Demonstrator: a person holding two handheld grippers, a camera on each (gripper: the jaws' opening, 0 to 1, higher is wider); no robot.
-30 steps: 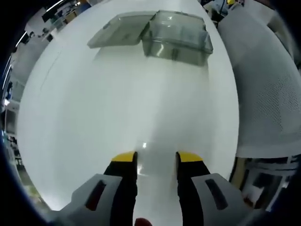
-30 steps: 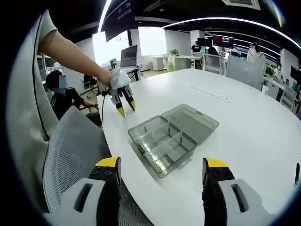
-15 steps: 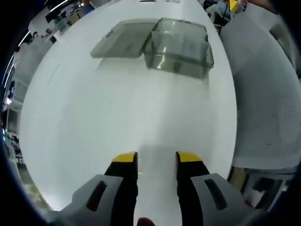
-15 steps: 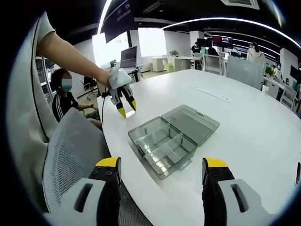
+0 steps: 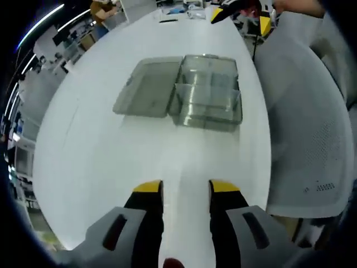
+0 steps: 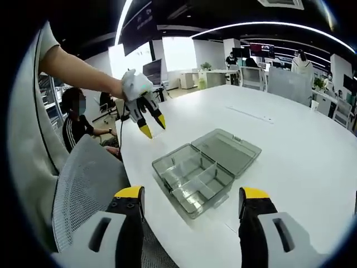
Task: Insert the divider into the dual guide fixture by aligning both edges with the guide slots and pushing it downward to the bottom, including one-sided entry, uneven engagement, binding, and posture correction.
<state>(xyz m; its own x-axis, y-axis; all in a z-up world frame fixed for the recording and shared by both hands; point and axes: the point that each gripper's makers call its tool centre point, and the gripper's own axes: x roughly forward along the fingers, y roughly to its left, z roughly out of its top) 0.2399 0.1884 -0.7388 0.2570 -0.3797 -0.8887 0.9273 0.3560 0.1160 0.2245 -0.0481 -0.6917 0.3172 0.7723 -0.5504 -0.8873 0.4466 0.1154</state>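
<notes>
You hover both empty grippers, left gripper (image 5: 183, 188) narrowly parted, right gripper (image 6: 191, 196) spread wide, above the open smoky translucent plastic compartment box (image 6: 193, 176) on the white table (image 5: 111, 162). Next, find the loose divider; I can't spot it.

We can read no text, label, brand, number or sign in either view. In the right gripper view the wall screens (image 6: 262, 48) at the far end of the room show only coloured patches, too small and blurred for us to make out any characters, and the monitor (image 6: 152, 71) beyond the tabletop (image 6: 301, 151) shows a bright blank face. In the left gripper view the mesh chair back (image 5: 304, 139) carries a small pale mark near its lower edge, which we cannot make out. The clear compartment box (image 5: 207, 94) bears no lettering that we can see.
</notes>
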